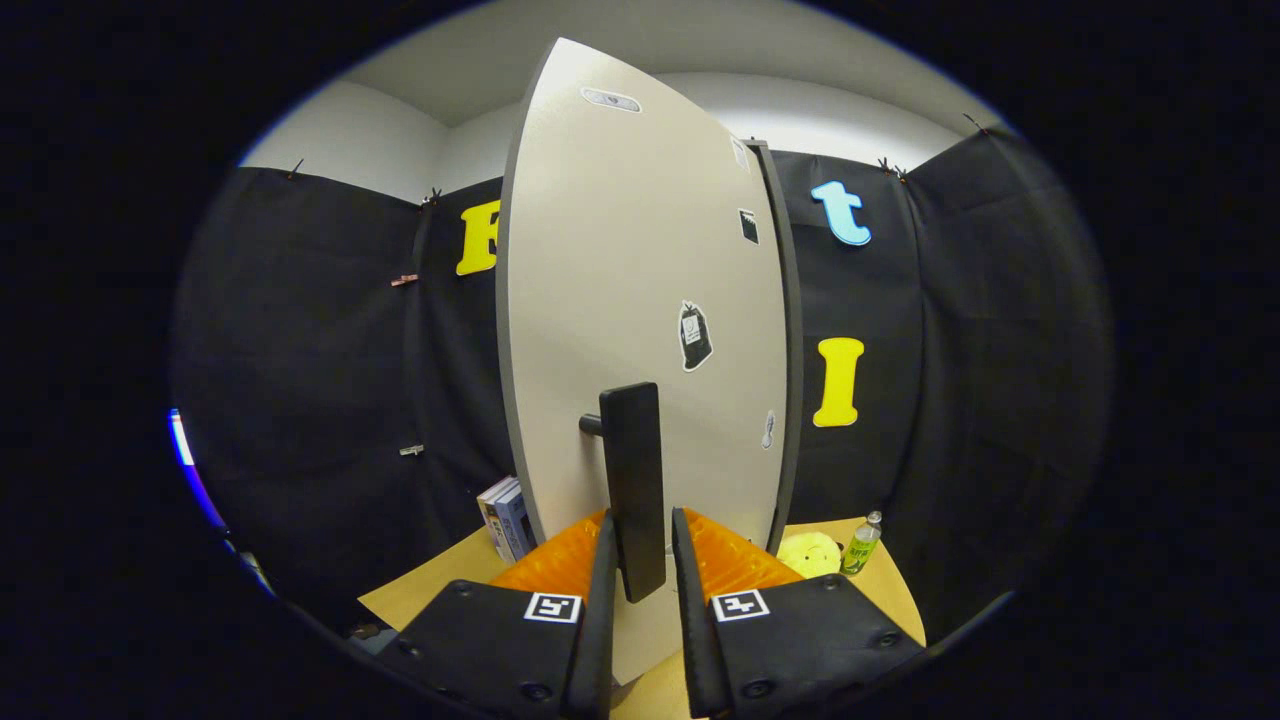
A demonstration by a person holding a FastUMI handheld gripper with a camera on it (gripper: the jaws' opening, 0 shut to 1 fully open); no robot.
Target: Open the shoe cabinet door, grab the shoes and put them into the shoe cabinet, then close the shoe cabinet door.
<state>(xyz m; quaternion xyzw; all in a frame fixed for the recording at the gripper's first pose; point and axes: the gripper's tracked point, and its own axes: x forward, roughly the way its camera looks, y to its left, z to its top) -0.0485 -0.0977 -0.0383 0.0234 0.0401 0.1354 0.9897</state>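
Standing straight ahead, the shoe cabinet door (640, 300) is seen as a pale panel with a dark edge, and its black bar handle (633, 490) is set between the fingers of the gripper (640, 560). The fingers lie close on either side of the handle (whether both press on it cannot be told). Stickers on the door are too small to be read. A stack of books (505, 517) is partly hidden behind the door's left edge, while a yellow plush (810, 553) and a green-labelled bottle (861, 544) are seen on the tan table (420, 595) to the right, the label unreadable.
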